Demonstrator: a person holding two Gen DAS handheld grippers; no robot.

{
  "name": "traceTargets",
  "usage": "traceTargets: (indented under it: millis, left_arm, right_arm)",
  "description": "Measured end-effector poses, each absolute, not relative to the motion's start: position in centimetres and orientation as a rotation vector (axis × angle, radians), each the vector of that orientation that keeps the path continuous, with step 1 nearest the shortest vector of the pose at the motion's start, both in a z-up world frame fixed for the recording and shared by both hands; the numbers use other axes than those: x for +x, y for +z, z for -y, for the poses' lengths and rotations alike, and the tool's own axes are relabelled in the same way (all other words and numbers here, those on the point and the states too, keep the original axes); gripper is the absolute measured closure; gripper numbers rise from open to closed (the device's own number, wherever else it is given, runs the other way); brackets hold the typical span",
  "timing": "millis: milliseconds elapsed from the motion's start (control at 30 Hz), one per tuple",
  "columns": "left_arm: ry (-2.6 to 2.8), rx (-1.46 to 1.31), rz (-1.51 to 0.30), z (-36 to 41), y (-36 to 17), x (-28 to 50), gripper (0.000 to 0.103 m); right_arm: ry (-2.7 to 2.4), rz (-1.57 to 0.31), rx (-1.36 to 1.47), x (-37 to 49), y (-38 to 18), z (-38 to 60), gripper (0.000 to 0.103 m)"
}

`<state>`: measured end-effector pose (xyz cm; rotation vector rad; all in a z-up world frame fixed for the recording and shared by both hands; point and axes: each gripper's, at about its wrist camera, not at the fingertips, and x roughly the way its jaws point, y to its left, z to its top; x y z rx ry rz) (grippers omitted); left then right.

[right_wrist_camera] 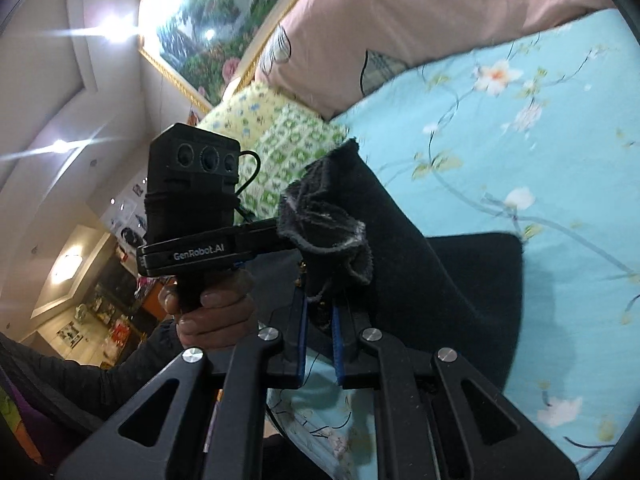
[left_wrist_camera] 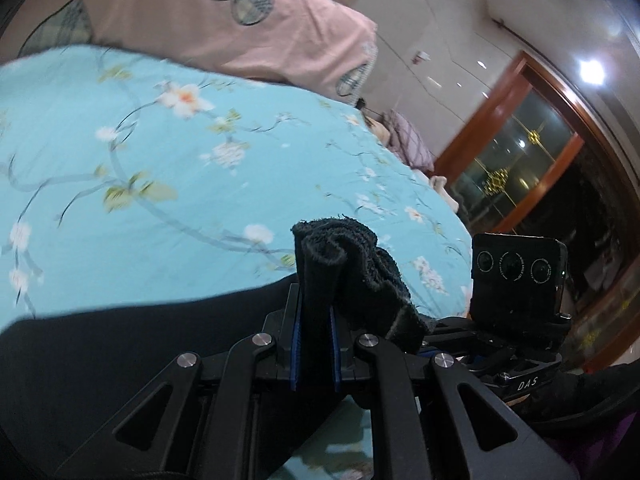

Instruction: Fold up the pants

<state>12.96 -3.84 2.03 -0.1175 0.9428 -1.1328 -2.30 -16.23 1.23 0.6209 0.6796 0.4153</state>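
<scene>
Blue flowered bedsheet (left_wrist_camera: pixel 160 168) fills the background. Left gripper (left_wrist_camera: pixel 315 312) pinches tight on a bunched edge of the black pants (left_wrist_camera: pixel 120 344). Right gripper (right_wrist_camera: pixel 320 316) pinches another bunched edge (maybe the waistband). Pants hang down onto the sheet, near a pink pillow (right_wrist_camera: pixel 380 32).

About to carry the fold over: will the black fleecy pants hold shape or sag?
Likely floppy: the black fleecy pants bunch above the right gripper and left gripper. The fuzzy nap probably resists slipping. They should drape down onto the floral turquoise bedsheet.
</scene>
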Motion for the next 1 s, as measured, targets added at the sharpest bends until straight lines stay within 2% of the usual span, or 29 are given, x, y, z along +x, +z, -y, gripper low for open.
traceTargets:
  millis: [300,633,700,867,933,1000]
  left_arm:
    - [-1.014,-0.176,-1.026,1.5,-2.7,13.5,0.096]
    - [-0.898,-0.175,-1.051,-0.9,-3.9,13.1,0.095]
    - [-0.875,-0.188,-1.048,-1.6,-3.8,12.9,0.095]
    - [-0.762,-0.229,-1.034,-4.4,-3.5,12.0,0.095]
    - [-0.719,-0.244,-1.023,-5.6,-3.3,11.5,0.094]
    - [-0.672,-0.255,-1.007,-6.7,-2.9,11.1,0.089]
  right_arm:
    - [0.417,-0.824,0.604,0.0,-2.1,14.9,0.092]
    - [0.382,-0.898,0.526,1.1,-3.2,13.6,0.089]
    - [0.38,-0.909,0.522,1.3,-3.3,13.4,0.086]
    - [0.402,-0.917,0.51,1.6,-2.9,12.8,0.068]
    - [0.408,-0.922,0.493,1.7,-2.6,12.2,0.068]
    - [0.428,-0.926,0.491,1.8,-2.3,11.9,0.068]
